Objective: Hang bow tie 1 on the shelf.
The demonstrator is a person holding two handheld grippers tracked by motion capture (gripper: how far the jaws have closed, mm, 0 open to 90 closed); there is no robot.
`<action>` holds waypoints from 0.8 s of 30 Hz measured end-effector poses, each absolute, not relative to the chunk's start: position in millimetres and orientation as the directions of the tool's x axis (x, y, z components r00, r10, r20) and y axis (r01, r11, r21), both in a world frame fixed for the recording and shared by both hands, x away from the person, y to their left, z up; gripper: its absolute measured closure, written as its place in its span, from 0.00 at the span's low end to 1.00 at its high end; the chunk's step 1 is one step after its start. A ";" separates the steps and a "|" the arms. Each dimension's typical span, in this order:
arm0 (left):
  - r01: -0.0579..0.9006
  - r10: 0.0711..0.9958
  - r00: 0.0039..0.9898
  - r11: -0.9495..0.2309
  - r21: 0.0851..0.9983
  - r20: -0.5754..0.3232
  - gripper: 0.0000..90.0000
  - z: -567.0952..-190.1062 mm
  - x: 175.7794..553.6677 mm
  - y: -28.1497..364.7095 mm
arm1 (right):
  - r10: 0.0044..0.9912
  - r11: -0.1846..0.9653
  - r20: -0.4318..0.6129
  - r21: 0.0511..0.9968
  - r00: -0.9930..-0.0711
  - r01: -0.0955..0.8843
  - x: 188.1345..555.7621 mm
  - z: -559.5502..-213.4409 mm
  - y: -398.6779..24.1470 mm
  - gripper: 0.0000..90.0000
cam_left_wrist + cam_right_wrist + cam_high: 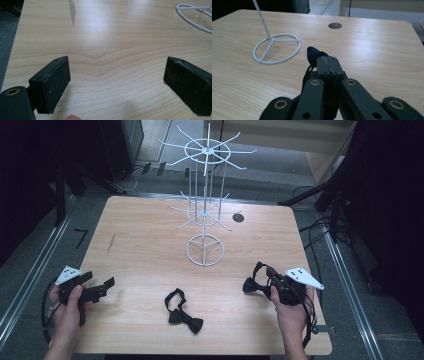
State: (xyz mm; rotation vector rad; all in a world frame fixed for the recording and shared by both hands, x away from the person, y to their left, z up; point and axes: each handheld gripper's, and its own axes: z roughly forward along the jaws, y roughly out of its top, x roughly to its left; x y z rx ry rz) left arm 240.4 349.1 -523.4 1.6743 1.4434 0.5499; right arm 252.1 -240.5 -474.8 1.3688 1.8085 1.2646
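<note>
Two black bow ties share a pale wooden surface (150, 245) in this overhead scene. Nearest the lower edge of the frame, one bow tie (183, 317) lies flat and untouched, its strap looped above it, just below centre. At lower left, a hand holds the left claw (97, 290), its pads spread wide over bare wood with nothing between them; the left gripper view shows the same gap. At lower right, the right claw (264, 279) is pressed together, pinching the second bow tie (251, 285), which hangs from its tip just above the surface. In the right gripper view the dark fabric bunches out past the closed tip (328, 62). Farther back, at centre, a white wire display rack (205, 251) stands on its ring base, spokes fanning out at two levels. Behind it, a round cable hole (238, 217) marks the far side.
</note>
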 end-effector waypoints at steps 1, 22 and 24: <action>0.585 0.952 0.242 0.013 0.811 -0.189 0.09 -523.4 240.4 349.1 | 0.932 0.049 0.111 0.905 -0.346 0.423 251.9 -473.0 -238.6 1.00; 0.583 0.951 0.242 0.017 0.812 -0.193 0.09 -523.5 240.3 349.4 | 0.905 0.073 0.088 0.931 -0.415 0.358 251.1 -444.1 -210.3 1.00; 0.583 0.951 0.242 0.016 0.812 -0.193 0.09 -523.5 240.3 349.4 | 0.901 0.075 0.086 0.934 -0.424 0.349 252.0 -439.5 -206.5 1.00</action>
